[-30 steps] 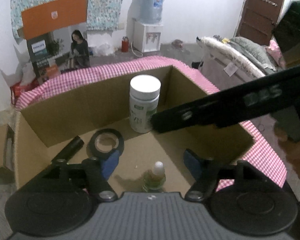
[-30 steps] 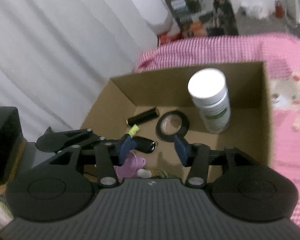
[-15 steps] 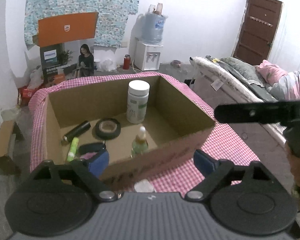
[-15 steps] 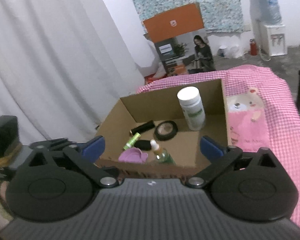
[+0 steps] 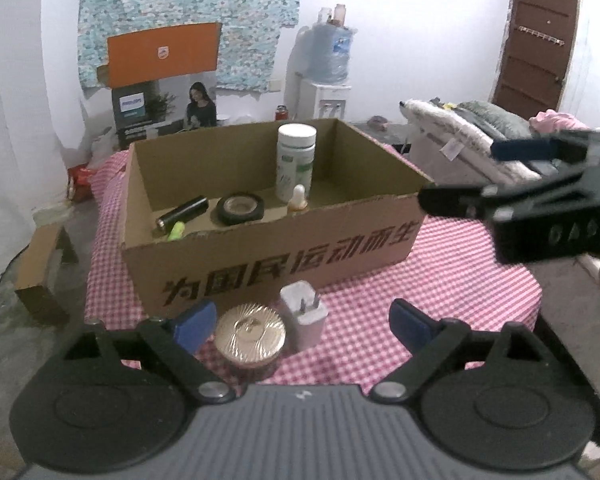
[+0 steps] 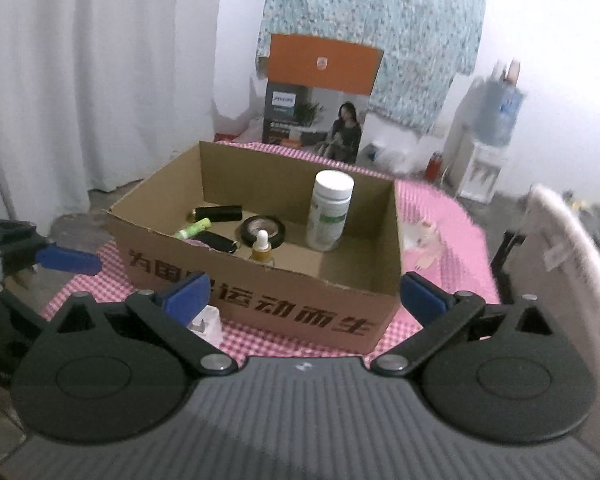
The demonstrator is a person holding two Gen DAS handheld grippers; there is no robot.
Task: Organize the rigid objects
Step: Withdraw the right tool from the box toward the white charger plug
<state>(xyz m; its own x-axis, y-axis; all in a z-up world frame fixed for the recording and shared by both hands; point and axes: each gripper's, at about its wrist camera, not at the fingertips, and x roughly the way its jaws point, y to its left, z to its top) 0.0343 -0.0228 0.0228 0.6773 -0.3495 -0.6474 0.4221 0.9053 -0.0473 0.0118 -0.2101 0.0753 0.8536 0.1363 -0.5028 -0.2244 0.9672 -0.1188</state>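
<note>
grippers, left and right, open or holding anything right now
left gripper: open, holding nothing, jaws just opened.
right gripper: open wide, holding nothing, jaws just opened.

Dim indoor light, fisheye edges, slight blur

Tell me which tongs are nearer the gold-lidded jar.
Left. The left tongs open right around the gold-lidded jar; the right tongs hang off to its right, beside the cardboard box.
</note>
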